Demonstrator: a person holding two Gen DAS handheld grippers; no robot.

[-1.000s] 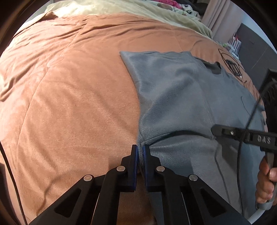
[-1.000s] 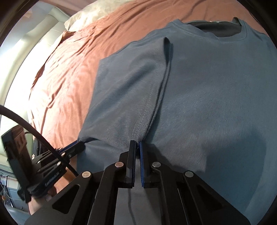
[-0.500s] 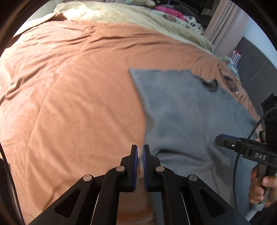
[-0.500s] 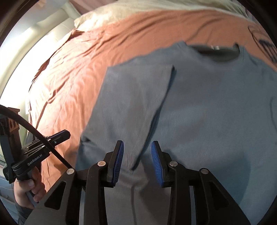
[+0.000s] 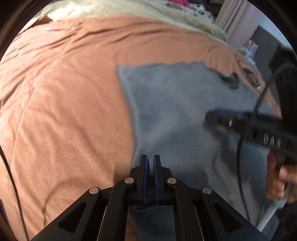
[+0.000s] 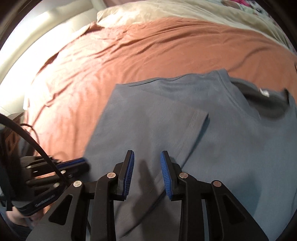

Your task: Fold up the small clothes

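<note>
**Grey T-shirt on the bed, one sleeve folded in**

The soft grey-blue cotton T-shirt [image 6: 213,148] lay flat on the rust-orange bedspread [image 6: 130,55], its neck opening toward the far side of the bed and its left sleeve folded over onto the chest, the hemmed sleeve edge running diagonally across the fabric. A pale cream blanket [image 6: 157,11] lay bunched beyond the bedspread.

The left hand-held gripper [image 5: 151,166] was clenched, its blue pads almost touching, over the shirt's side edge where grey cloth met the bedspread (whether any fabric was nipped between the pads I could not tell, as the view was blurred). The right hand-held gripper [image 6: 146,166] hung over the folded sleeve with its jaws apart and closing; nothing sat between them, the cloth lying below. A person's hand [image 5: 276,178] gripped the right tool's handle.
</note>
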